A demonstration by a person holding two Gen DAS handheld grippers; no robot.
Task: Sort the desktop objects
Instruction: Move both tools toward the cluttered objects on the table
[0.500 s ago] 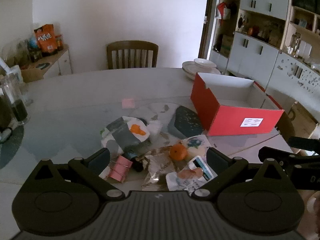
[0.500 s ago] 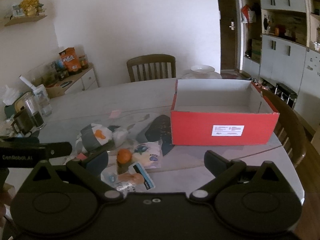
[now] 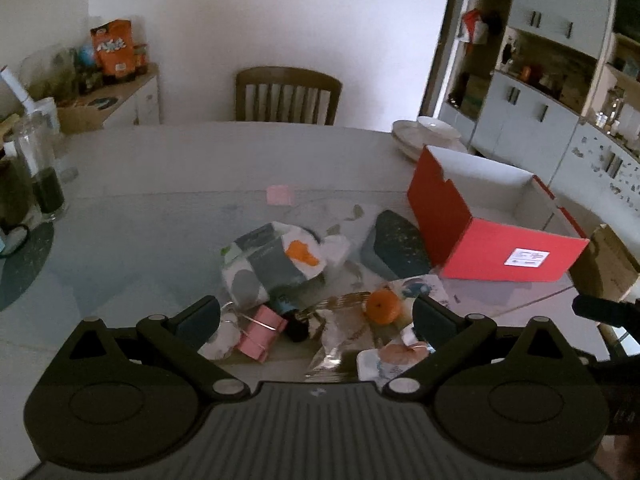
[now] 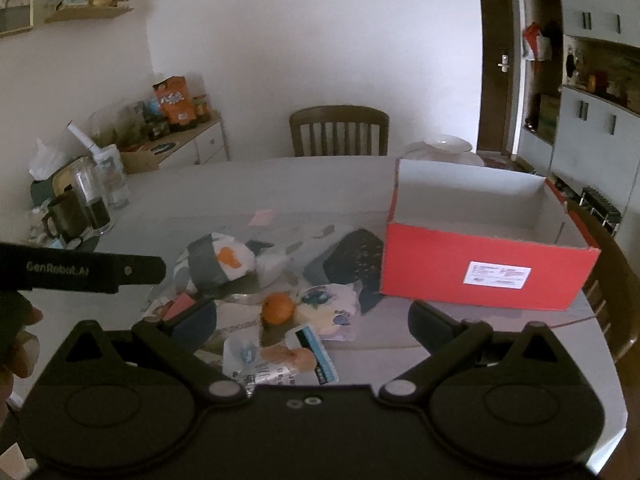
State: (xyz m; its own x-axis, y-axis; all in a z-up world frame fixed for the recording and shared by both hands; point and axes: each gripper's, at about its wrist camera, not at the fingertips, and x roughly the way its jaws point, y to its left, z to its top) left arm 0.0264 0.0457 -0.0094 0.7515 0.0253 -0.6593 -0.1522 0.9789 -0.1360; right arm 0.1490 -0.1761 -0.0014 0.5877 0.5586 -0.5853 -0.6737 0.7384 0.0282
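Bench (image 3: 160, 168): box (image 3: 516, 240), orange (image 3: 383, 306), pink clip (image 3: 262, 330) fully visible in left view only. Left gripper (image 3: 316, 316), right gripper (image 4: 312, 316): jaws wide, empty.

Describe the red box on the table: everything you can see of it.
The red box is an open, lidless cardboard carton, red outside and plain white inside, and nothing shows in the part of its interior that is visible. A white printed label sits on its long near wall; one end wall has a notched top edge. It stands upright on the table, to the right of the clutter pile. A dark speckled pouch lies against or just beside its left end. Neither gripper touches it.
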